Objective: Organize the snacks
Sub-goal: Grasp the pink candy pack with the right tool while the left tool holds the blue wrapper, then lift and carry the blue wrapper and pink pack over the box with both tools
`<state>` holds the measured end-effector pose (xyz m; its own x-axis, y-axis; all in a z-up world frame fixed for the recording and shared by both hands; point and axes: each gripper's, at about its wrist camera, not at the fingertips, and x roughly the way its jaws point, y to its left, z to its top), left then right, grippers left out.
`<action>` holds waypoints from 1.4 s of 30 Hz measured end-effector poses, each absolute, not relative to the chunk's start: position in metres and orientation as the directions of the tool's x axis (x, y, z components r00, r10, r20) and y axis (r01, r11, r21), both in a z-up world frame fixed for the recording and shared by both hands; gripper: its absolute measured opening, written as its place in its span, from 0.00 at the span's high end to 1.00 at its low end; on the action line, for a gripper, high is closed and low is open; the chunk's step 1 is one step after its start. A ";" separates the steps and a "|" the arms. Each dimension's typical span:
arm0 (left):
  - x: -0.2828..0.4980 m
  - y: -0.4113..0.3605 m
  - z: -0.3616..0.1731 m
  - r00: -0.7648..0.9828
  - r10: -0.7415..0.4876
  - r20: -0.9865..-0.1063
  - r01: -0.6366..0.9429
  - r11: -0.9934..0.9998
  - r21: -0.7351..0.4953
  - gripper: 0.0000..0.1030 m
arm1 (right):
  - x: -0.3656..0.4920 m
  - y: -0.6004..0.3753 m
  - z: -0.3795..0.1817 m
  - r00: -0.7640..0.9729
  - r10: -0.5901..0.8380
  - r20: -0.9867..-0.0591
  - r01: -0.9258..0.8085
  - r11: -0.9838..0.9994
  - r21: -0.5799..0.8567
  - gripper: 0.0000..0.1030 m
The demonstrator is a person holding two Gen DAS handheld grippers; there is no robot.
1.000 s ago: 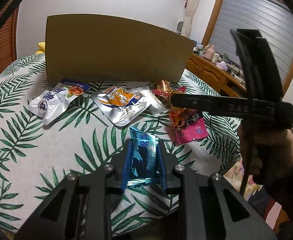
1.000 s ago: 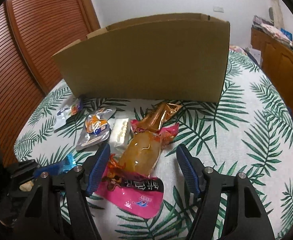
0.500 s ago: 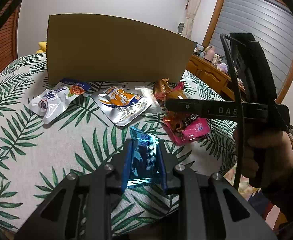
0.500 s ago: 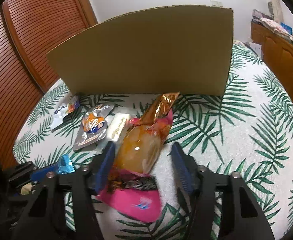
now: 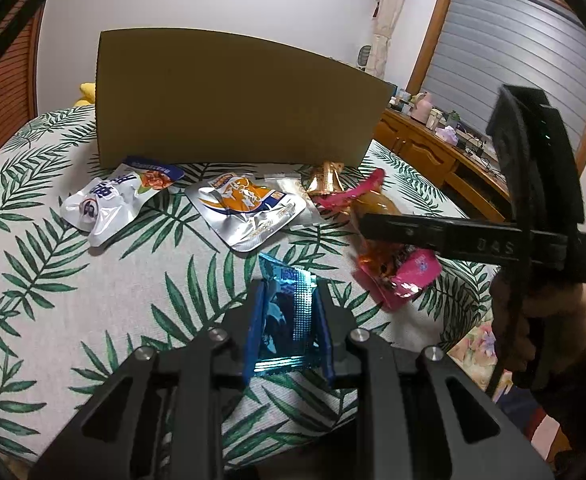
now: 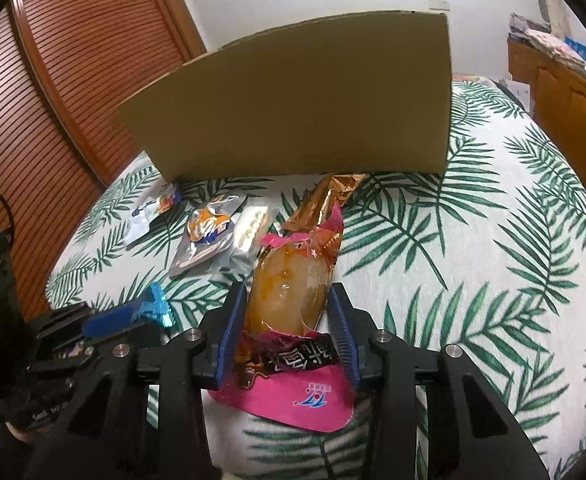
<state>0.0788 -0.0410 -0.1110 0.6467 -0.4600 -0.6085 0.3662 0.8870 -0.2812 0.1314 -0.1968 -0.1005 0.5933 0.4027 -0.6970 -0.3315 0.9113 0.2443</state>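
Right wrist view: right gripper (image 6: pixel 289 332), jaws just closing, clamps the pink-and-gold snack pack (image 6: pixel 293 300) just in front of the cardboard box (image 6: pixel 301 100).

Your left hand-held gripper (image 5: pixel 289 320) points downward, its blue pads clamped tight on what they hold. Your right hand-held gripper (image 6: pixel 289 332) also tilts down; its jaws have just been closing, and both pads now press a packet between them. Your right hand (image 5: pixel 541 328) wraps its handle.
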 end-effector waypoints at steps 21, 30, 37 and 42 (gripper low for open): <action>0.080 -0.035 -0.097 0.658 -0.466 -0.592 0.357 0.885 -0.299 0.79 | 0.087 -0.231 -0.077 0.674 0.413 -0.612 -0.301 0.911 0.283 0.59; 0.084 -0.029 -0.073 0.697 -0.454 -0.556 0.358 0.891 -0.279 0.79 | 0.080 -0.239 -0.069 0.690 0.412 -0.595 -0.294 0.911 0.290 0.59; 0.094 -0.021 -0.050 0.729 -0.437 -0.528 0.361 0.899 -0.247 0.79 | 0.080 -0.243 -0.056 0.703 0.422 -0.573 -0.302 0.906 0.297 0.59; 0.107 -0.017 -0.029 0.755 -0.426 -0.498 0.361 0.905 -0.227 0.79 | 0.084 -0.239 -0.040 0.717 0.419 -0.556 -0.320 0.908 0.272 0.59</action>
